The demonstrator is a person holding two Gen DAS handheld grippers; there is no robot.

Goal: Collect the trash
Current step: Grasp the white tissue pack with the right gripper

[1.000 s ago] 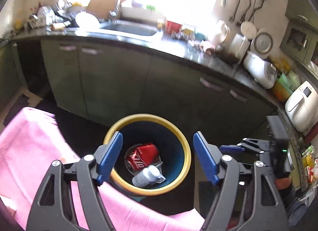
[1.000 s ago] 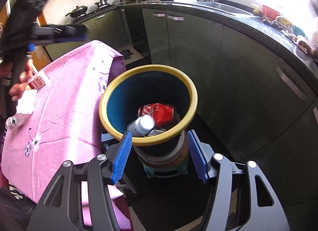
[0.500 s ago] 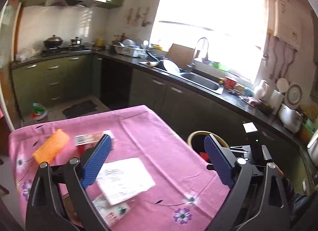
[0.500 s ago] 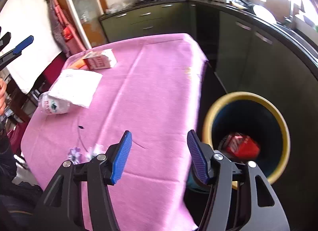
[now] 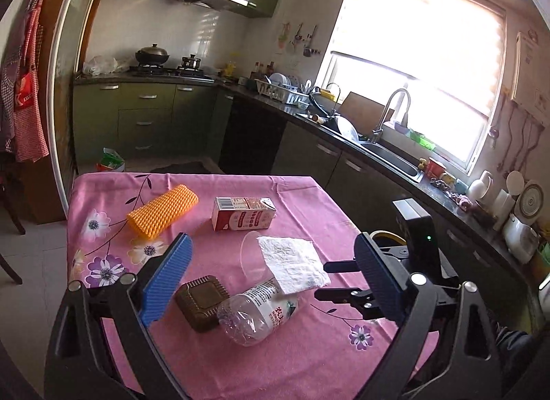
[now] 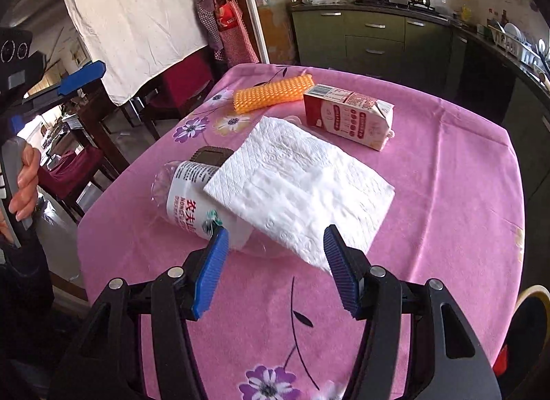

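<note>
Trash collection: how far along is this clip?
Done: nothing confirmable, since the bin's contents are hidden. In hand: nothing; left gripper and right gripper are open. Left: bottle, napkin, carton, orange net, brown tray.

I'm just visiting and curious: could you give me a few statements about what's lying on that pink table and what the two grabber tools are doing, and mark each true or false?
1. The white paper napkin lies partly over the plastic bottle. True.
2. The milk carton stands upright. False: it lies on its side.
3. Both the left gripper and the right gripper are open and hold nothing. True.
4. The orange foam net sits inside the carton. False: it lies apart on the pink tablecloth.
5. The brown square lid rests beside the bottle. True.
</note>
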